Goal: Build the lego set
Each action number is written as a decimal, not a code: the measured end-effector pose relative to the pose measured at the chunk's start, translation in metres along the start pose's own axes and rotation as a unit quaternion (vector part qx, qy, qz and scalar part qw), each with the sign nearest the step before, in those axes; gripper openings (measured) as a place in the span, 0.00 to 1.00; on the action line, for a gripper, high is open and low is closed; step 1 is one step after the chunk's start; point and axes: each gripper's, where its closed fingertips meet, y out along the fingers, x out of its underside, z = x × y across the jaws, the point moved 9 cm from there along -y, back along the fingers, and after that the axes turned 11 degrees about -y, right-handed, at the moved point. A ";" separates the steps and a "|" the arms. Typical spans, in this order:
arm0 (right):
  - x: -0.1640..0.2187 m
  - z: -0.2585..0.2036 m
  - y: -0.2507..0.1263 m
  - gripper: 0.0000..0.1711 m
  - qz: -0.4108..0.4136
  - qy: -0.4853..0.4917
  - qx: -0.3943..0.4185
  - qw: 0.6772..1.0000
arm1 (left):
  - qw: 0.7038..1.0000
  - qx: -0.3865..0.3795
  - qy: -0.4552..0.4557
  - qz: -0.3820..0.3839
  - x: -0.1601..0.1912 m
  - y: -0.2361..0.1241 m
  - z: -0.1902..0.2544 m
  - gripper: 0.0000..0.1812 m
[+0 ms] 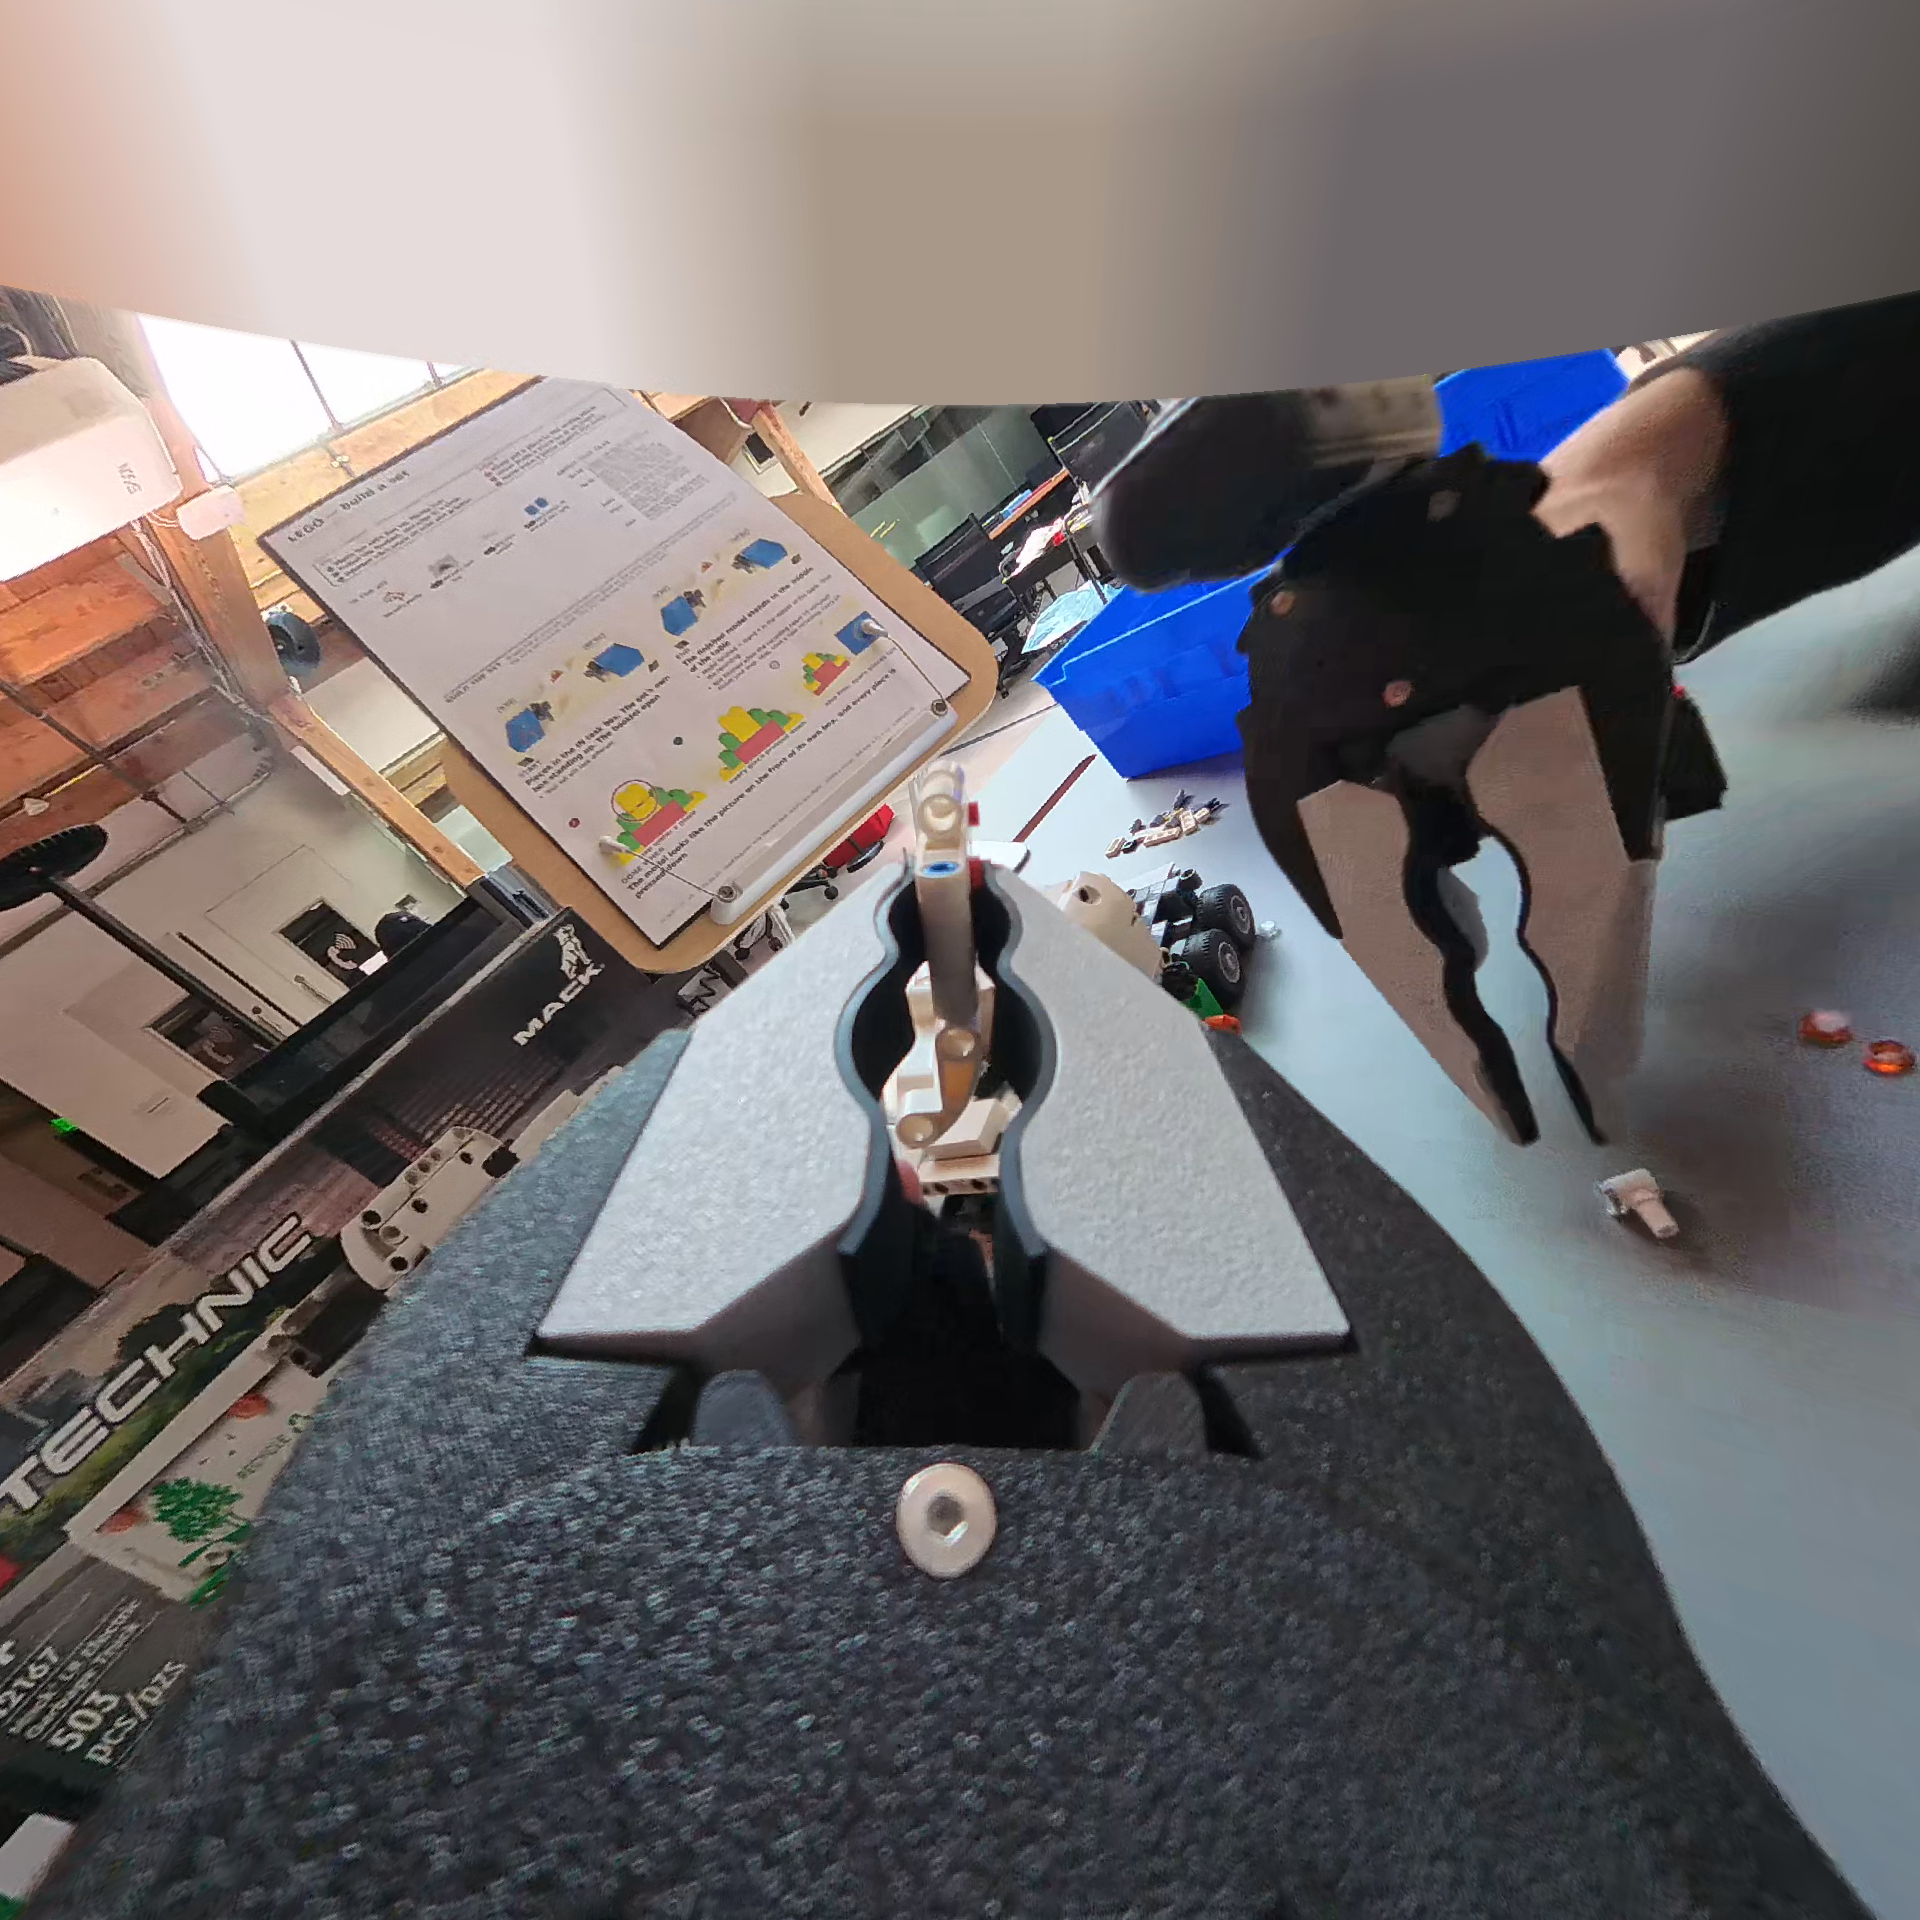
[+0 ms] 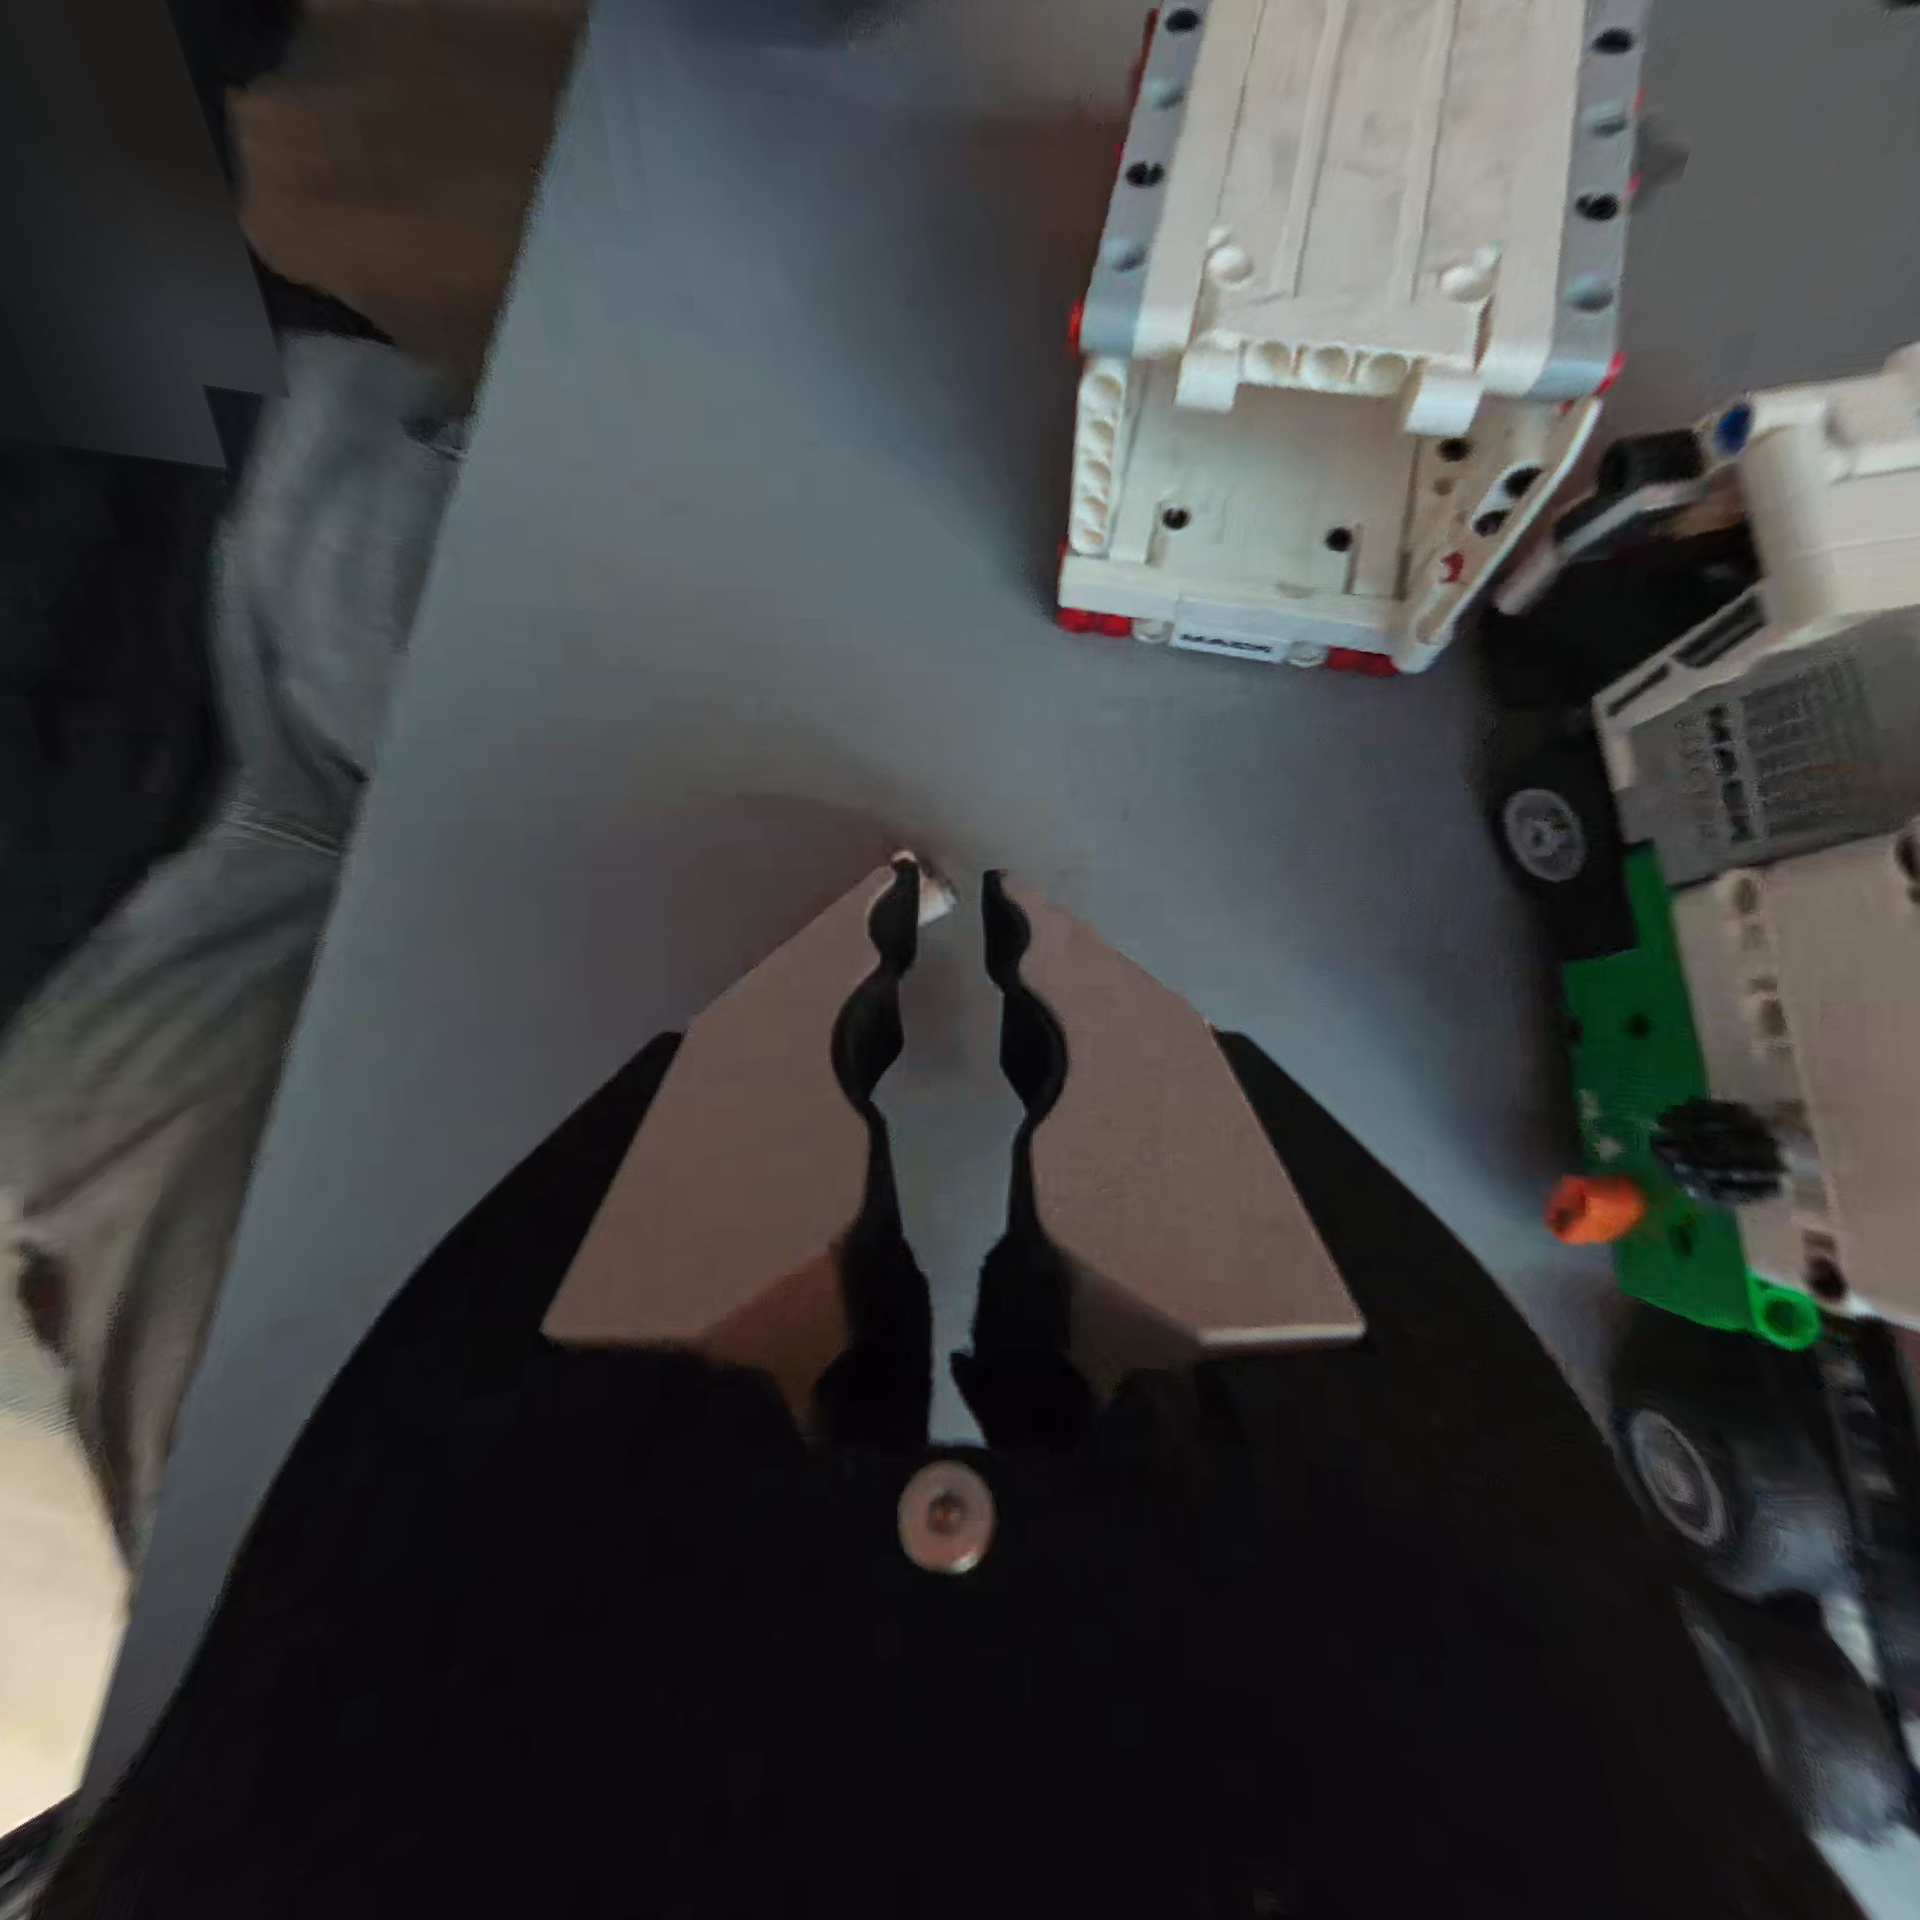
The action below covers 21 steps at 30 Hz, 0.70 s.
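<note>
My left gripper (image 1: pixel 948 881) is shut on a white lego assembly (image 1: pixel 951 1049), a long beam with a blue pin and red pins that sticks out past the fingertips. It is held up in the air. My right gripper (image 2: pixel 945 883) points down at the grey table (image 2: pixel 727 520), its jaws a narrow gap apart. It also shows in the left wrist view (image 1: pixel 1558 1127), held by a hand. A small white piece (image 2: pixel 933 902) lies on the table just at its left fingertip; the left wrist view shows that piece (image 1: pixel 1642 1214) apart from the tips.
A white truck body (image 2: pixel 1340 343) and a white cab on a green chassis (image 2: pixel 1766 935) stand to the right. A wheeled chassis (image 1: pixel 1205 925), loose small parts (image 1: pixel 1164 826), orange studs (image 1: pixel 1860 1044), a blue bin (image 1: pixel 1164 675), an instruction board (image 1: pixel 623 644) and the set's box (image 1: pixel 156 1403) are around.
</note>
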 end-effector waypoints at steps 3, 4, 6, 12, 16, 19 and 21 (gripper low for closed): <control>0.003 0.012 0.007 0.06 -0.018 0.011 -0.066 0.998 | 1.000 -0.001 -0.008 0.000 0.000 -0.001 -0.003 0.03; 0.004 0.014 0.011 0.06 -0.032 0.007 -0.070 0.997 | 1.000 0.000 -0.011 -0.001 0.000 -0.001 -0.004 0.03; 0.002 0.014 0.016 0.06 -0.032 0.007 -0.093 0.995 | 1.000 0.001 -0.015 -0.002 0.000 -0.001 -0.005 0.03; 0.001 0.011 0.017 0.05 -0.047 -0.014 -0.095 0.994 | 1.000 0.006 -0.013 -0.002 -0.001 -0.002 -0.003 0.03; 0.001 0.004 0.016 0.04 -0.048 -0.042 -0.074 0.995 | 1.000 0.007 -0.007 -0.003 0.000 -0.001 -0.002 0.03; 0.000 -0.004 0.015 0.05 -0.057 -0.075 -0.049 0.994 | 1.000 0.007 -0.001 -0.005 0.001 -0.001 -0.001 0.03; -0.001 -0.011 0.015 0.05 -0.070 -0.106 -0.022 0.992 | 1.000 0.008 0.002 -0.007 0.001 0.000 0.000 0.03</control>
